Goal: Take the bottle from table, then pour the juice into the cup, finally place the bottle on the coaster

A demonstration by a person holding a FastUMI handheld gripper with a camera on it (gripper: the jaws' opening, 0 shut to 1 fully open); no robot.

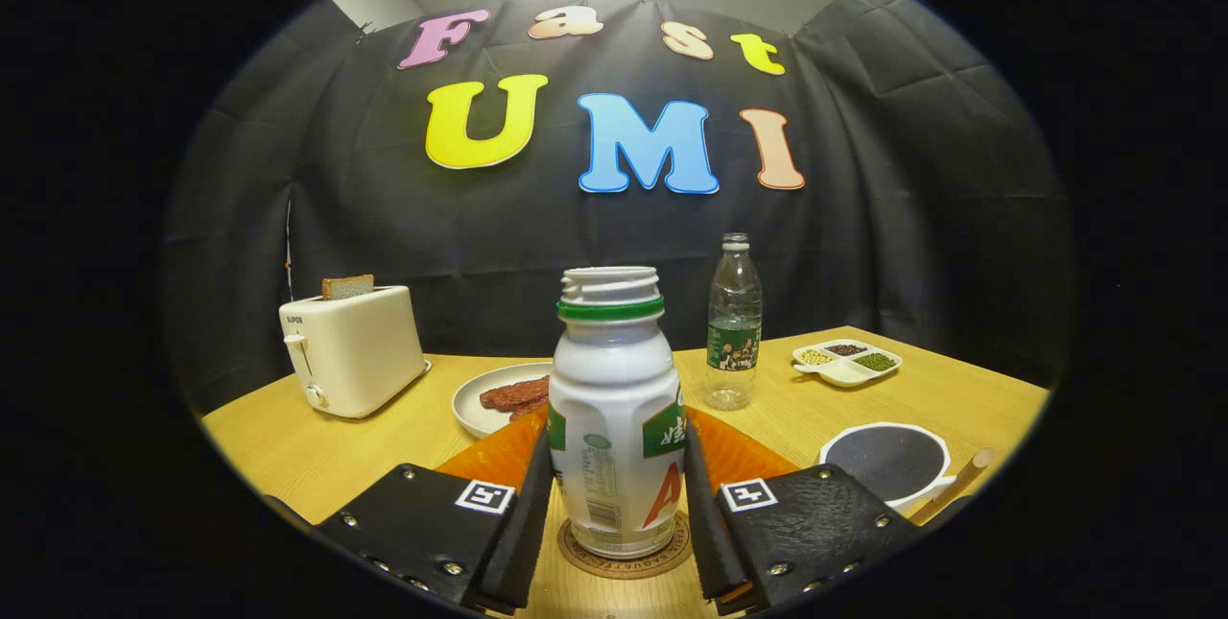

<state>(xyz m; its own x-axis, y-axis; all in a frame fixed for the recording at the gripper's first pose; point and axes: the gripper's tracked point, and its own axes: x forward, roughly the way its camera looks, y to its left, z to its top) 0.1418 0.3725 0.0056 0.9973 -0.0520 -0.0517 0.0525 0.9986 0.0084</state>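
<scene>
The claw (pixel 619 504) stood around the bottle (pixel 614 417), one finger on each side of its white body. The fingers lay right along the bottle's sides, but whether both were pressing or had just eased off could not be told from this view; the gap on the right looked a hair wider than the one on the left.

The bottle stood upright, its mouth uncapped, with its base resting on the round coaster (pixel 625 547) on the bench (pixel 317 451). Judged from that, the placing step was at its end. To do it well, the fingers should part evenly and only a little at first, so neither side drags the bottle off the coaster. The claw should then draw straight back along its own line, not sideways, since the bottle is tall and may tip easily.

Just behind the bottle lay an orange mat (pixel 739 456). Beyond that sat a plate (pixel 475 398) with reddish-brown food. To the right of the fingers stood a dark-topped, white-rimmed round thing (pixel 887 461), which may be the cup. Farther back were a clear water bottle (pixel 734 331), a divided dish (pixel 846 362) of small portions, and a toaster (pixel 353 350) with bread in its slot.
</scene>
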